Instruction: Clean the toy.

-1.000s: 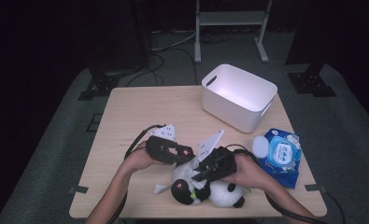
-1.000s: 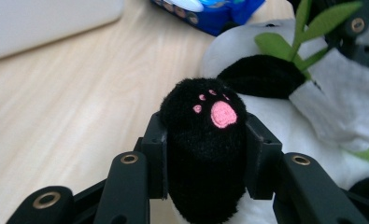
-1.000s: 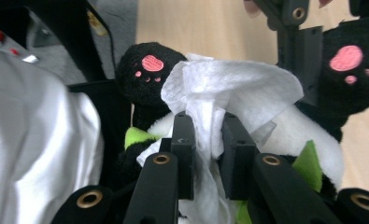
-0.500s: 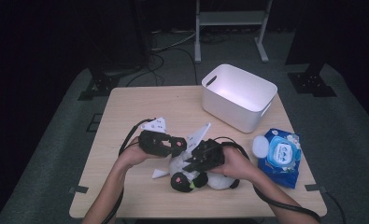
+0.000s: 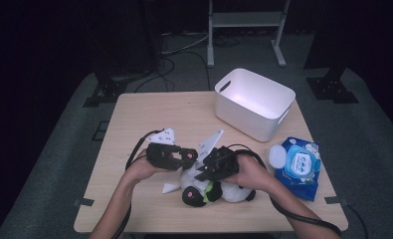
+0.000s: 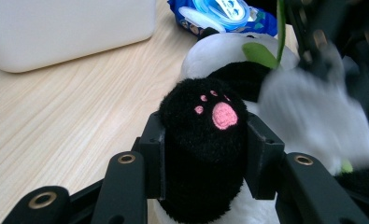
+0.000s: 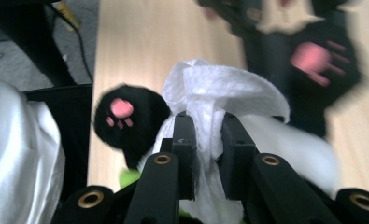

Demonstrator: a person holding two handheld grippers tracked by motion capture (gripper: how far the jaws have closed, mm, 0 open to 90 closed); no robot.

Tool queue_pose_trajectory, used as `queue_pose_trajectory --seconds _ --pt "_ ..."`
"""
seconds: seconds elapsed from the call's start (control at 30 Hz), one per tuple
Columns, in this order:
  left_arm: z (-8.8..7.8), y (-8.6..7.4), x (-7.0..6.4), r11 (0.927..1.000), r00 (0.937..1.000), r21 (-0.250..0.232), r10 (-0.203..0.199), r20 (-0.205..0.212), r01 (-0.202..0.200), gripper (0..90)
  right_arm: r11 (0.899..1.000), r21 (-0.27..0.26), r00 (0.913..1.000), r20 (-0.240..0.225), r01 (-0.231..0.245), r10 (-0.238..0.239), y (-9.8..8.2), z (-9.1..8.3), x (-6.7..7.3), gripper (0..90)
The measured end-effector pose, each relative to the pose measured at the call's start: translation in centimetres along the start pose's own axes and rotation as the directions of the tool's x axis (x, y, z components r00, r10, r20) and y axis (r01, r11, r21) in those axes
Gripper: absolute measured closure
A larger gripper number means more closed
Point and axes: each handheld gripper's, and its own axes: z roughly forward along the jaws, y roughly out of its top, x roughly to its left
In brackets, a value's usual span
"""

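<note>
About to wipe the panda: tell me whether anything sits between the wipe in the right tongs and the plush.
Nothing visible does. The right tongs pinch the white wipe just above the panda plush, while the left tongs clamp its black paw.

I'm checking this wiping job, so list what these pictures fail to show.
- Black-and-white plush panda toy: face hidden in the high view by both hands and grippers.
- Blue wet-wipe packet: cut off by the top edge in the left gripper view.
- Second pink-padded paw: motion-blurred in the right gripper view.
- White wipe: lower end hidden between the fingers.
</note>
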Motion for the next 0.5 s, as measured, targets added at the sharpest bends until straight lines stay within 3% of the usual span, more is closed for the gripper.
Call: queue_pose_trajectory --seconds 0.23,0.37,0.5 --pt "0.3 -0.2 -0.2 0.9999 1.0 0.016 -0.004 -0.003 0.004 56.9 0.996 -0.031 0.9948 0.063 -0.079 0.08 -2.6 -2.7 -2.0 77.5" --pt "0.3 -0.2 -0.2 0.9999 1.0 0.012 -0.005 0.004 0.005 56.8 0.992 -0.051 0.9917 0.044 -0.119 0.121 -3.5 -3.1 -2.3 77.4" --pt "0.4 -0.1 -0.4 0.9999 1.0 0.016 0.003 0.004 -0.003 56.7 0.993 -0.054 0.9937 0.028 -0.107 0.109 -3.0 -2.4 -1.8 77.4"
